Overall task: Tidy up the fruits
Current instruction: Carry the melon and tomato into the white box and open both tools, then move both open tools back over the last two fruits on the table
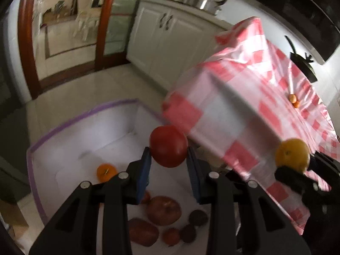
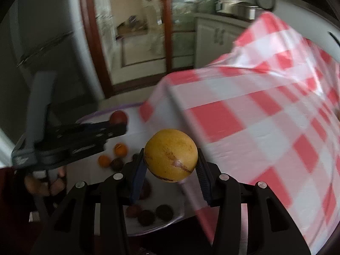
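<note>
Tomato (image 1: 169, 146) clamped in left gripper (image 1: 169, 159), yellow fruit (image 2: 171, 155) in right gripper (image 2: 171, 167)

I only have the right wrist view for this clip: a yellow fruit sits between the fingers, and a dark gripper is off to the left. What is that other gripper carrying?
Observer: The left gripper is shut on a red tomato, pinched from both sides.
Reviewer: What is below it?
Observer: A white bin with a purple rim, standing on the floor beside the checked tablecloth.
Reviewer: Anything in there that I can't make out?
Observer: One orange lies apart from a cluster of brownish-red fruits.
Reviewer: Any fruit left on the table?
Observer: Yes, two small oranges far back on the cloth.
</note>
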`<action>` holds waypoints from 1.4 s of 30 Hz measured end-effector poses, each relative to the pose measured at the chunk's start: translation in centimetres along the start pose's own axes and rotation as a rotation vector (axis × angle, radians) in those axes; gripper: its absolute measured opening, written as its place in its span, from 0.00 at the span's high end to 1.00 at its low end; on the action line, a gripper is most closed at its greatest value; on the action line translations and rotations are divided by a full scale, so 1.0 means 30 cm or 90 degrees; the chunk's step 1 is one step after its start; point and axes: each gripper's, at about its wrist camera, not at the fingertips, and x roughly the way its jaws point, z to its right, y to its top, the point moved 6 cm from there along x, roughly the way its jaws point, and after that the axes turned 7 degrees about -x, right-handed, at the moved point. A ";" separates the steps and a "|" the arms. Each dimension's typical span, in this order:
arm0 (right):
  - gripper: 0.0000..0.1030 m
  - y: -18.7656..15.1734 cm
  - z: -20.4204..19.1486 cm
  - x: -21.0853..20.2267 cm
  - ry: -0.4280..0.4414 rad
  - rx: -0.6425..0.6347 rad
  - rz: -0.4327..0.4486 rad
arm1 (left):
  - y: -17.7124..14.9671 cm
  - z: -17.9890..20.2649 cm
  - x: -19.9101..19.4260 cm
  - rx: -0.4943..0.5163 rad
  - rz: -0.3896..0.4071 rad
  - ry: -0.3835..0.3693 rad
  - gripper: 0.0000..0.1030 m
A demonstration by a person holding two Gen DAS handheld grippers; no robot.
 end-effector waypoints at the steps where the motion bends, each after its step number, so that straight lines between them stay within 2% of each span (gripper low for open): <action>1: 0.56 -0.009 -0.034 0.015 0.003 -0.027 -0.008 | -0.009 -0.015 0.004 -0.005 -0.003 0.006 0.67; 6: 0.56 -0.064 -0.155 0.097 0.034 -0.116 -0.053 | -0.062 -0.124 0.041 -0.039 -0.028 0.058 0.67; 10: 0.56 -0.140 -0.207 0.213 0.037 -0.163 -0.125 | -0.112 -0.212 0.088 -0.074 -0.068 0.116 0.67; 13: 0.56 -0.190 -0.233 0.273 0.039 -0.189 -0.167 | -0.135 -0.265 0.103 -0.096 -0.081 0.145 0.67; 16: 0.56 -0.218 -0.243 0.300 0.043 -0.203 -0.185 | -0.137 -0.293 0.104 -0.122 -0.081 0.156 0.66; 17: 0.56 -0.223 -0.239 0.306 0.044 -0.203 -0.188 | -0.135 -0.300 0.099 -0.129 -0.077 0.158 0.62; 18: 0.55 -0.230 -0.238 0.309 0.043 -0.203 -0.191 | -0.132 -0.305 0.095 -0.137 -0.072 0.155 0.51; 19: 0.52 -0.230 -0.237 0.309 0.038 -0.201 -0.189 | -0.129 -0.313 0.091 -0.145 -0.067 0.155 0.42; 20: 0.43 -0.226 -0.231 0.306 0.034 -0.198 -0.184 | -0.127 -0.320 0.086 -0.152 -0.062 0.156 0.26; 21: 0.33 -0.219 -0.225 0.302 0.031 -0.194 -0.177 | -0.125 -0.331 0.078 -0.160 -0.054 0.158 0.18; 23: 0.27 -0.200 -0.212 0.282 0.028 -0.184 -0.157 | -0.120 -0.337 0.069 -0.174 -0.045 0.154 0.18; 26: 0.25 -0.187 -0.200 0.263 0.023 -0.176 -0.143 | -0.115 -0.326 0.079 -0.171 -0.053 0.155 0.17; 35: 0.24 -0.137 -0.168 0.203 0.020 -0.151 -0.102 | -0.100 -0.320 0.073 -0.172 -0.039 0.156 0.10; 40: 0.23 -0.056 -0.115 0.089 0.028 -0.094 -0.029 | -0.037 -0.273 0.030 -0.153 -0.007 0.159 0.09; 42: 0.22 -0.021 -0.075 0.027 0.028 -0.065 0.010 | 0.004 -0.221 0.007 -0.132 0.014 0.163 0.06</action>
